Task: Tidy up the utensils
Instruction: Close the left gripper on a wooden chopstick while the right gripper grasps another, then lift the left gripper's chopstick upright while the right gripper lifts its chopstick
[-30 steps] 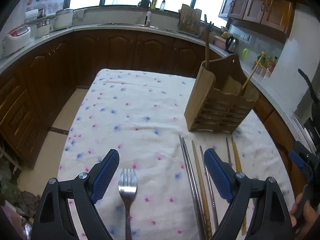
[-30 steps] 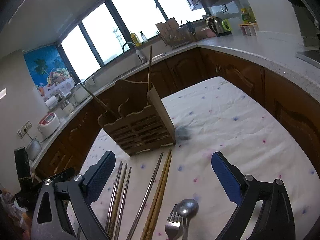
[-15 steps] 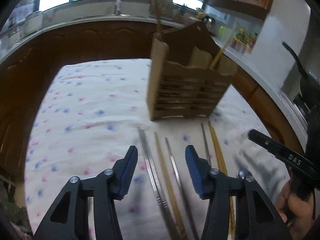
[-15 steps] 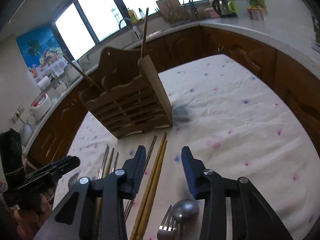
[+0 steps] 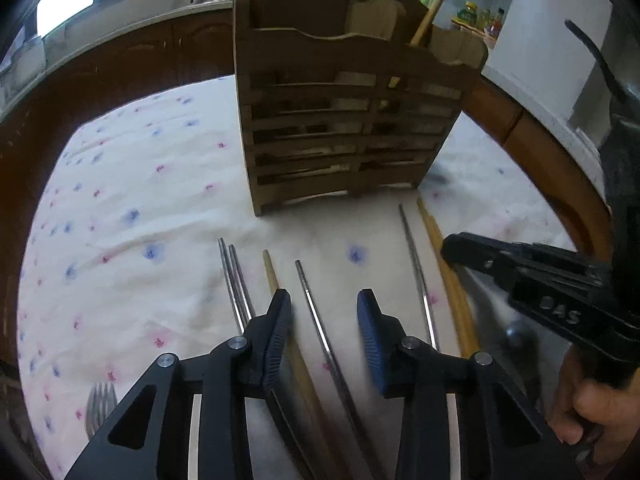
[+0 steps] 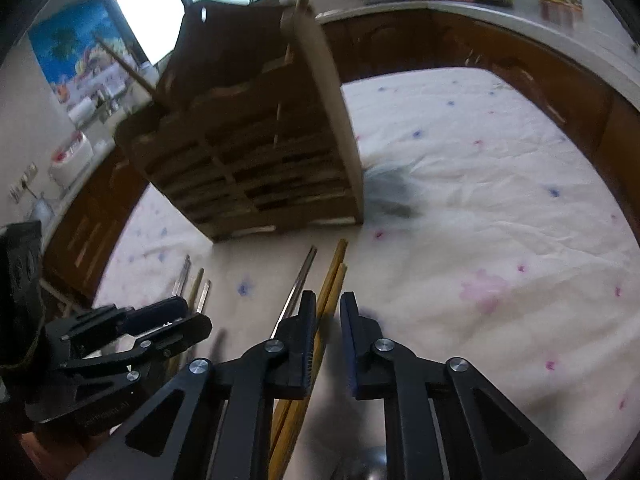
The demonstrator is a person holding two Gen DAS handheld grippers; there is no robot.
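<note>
Both grippers have dropped toward the chopsticks before the wooden holder [image 5: 344,120] mid-desk [image 6: 480,200], jaws just closing. We risk pinching two sticks together. Our left gripper [image 5: 324,332], part open, straddles a metal chopstick [image 5: 316,320]; our right gripper [image 6: 328,340], nearly shut, brackets the wooden pair [image 6: 330,284], grip uncertain.

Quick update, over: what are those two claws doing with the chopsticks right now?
Left gripper closing around a metal chopstick, pads not touching. Right gripper closing over the wooden chopstick pair, contact unclear. Wooden utensil holder ahead, unobstructed.
</note>
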